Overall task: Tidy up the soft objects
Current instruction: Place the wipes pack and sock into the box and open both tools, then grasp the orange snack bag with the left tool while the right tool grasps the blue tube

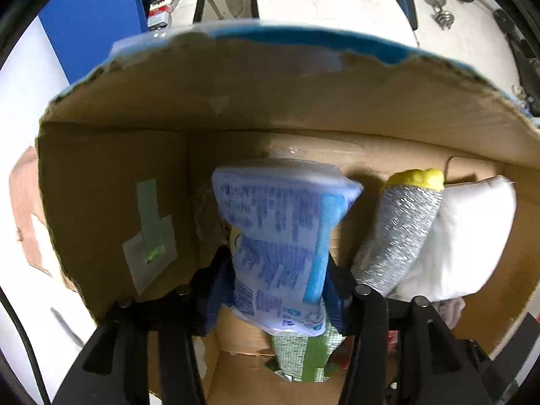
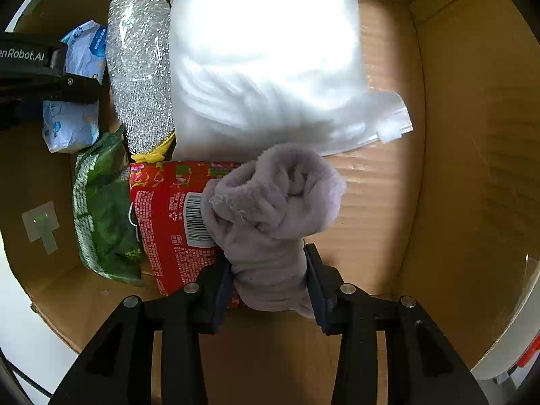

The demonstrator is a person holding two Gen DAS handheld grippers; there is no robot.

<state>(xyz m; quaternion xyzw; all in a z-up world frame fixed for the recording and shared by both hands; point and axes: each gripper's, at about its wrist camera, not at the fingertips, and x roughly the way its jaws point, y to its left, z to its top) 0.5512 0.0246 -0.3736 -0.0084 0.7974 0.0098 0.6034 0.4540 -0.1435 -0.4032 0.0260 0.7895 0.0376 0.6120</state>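
My left gripper (image 1: 280, 280) is shut on a blue-and-white tissue pack (image 1: 283, 233), held inside the cardboard box (image 1: 111, 175) near its left wall. The pack also shows in the right wrist view (image 2: 81, 77), with the left gripper's black body across it. My right gripper (image 2: 270, 276) is shut on a rolled lilac cloth (image 2: 270, 209), held above the box floor (image 2: 374, 185). In the box lie a silver sponge with yellow ends (image 2: 141, 67), a white bagged pillow (image 2: 266, 57), a red pack (image 2: 168, 216) and a green pack (image 2: 104, 216).
The box's far flap (image 1: 270, 77) has a torn blue edge. Beyond it stand a blue panel (image 1: 91, 17) and a white surface (image 1: 330, 0). The sponge (image 1: 401, 226) and the pillow (image 1: 469, 236) lean against the box's right side.
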